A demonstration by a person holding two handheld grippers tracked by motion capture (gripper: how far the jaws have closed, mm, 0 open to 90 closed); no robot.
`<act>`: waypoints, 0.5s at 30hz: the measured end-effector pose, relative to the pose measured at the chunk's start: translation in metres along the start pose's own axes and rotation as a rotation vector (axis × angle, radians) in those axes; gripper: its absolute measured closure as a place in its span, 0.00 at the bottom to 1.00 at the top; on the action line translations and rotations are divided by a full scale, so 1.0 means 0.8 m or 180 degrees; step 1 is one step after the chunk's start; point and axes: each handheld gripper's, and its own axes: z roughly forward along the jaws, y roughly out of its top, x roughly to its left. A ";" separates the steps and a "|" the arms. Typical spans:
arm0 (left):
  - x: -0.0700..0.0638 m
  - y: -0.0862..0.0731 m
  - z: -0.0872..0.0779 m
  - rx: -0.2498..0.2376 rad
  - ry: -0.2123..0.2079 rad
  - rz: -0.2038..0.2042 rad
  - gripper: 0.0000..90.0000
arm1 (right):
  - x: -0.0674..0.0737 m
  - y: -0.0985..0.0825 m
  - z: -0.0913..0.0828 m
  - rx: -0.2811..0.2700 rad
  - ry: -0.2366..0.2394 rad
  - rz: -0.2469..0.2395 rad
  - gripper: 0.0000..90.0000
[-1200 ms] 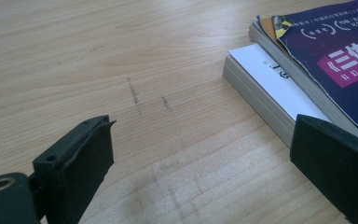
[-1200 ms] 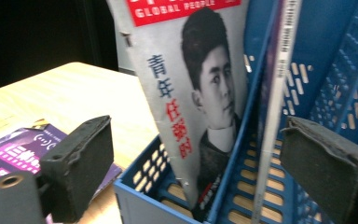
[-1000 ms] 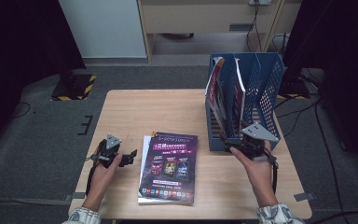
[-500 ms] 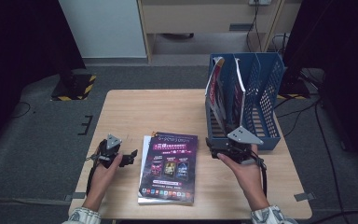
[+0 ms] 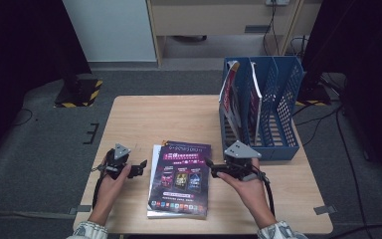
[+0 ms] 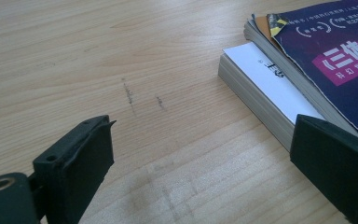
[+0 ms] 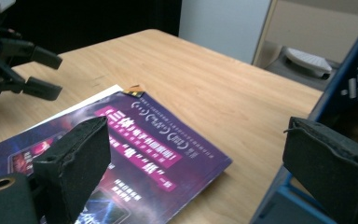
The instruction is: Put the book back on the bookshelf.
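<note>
The left gripper [image 5: 142, 168] rests low over the counter [image 5: 164, 119] near the front left corner, held by the person's left hand [image 5: 110, 175]. Its jaws are spread wide and hold nothing. In the left gripper view they stand on both sides of bare wood, and the right jaw is just beside the edge of the stack of books [image 6: 279, 88], but I cannot tell if it touches it.

The right gripper [image 5: 210, 164] is in the person's right hand [image 5: 246, 184], near the front edge of the counter, right of the middle. Its jaws are also wide apart and empty. They point to the left, over the right edge of the purple magazine [image 5: 181, 177]. In the right gripper view, the left jaw stands before the magazine cover [image 7: 140, 140] and the right jaw stands before the blue file rack [image 7: 349, 84]. I cannot tell if a jaw touches the cover.

The purple magazine lies flat on top of the stack of books at the middle of the front edge of the counter, between the two grippers. A white book [image 6: 265, 79] lies at the bottom of the stack and comes out a little at the left side.

The blue file rack [image 5: 283, 119] stands at the right edge of the counter, and some magazines [image 5: 231, 99] stand upright in its left compartments.
</note>
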 end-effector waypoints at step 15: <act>-0.002 0.000 0.001 0.0008 -0.0023 0.0008 0.06 | 0.025 -0.017 0.031 0.0251 0.0214 -0.0058 0.11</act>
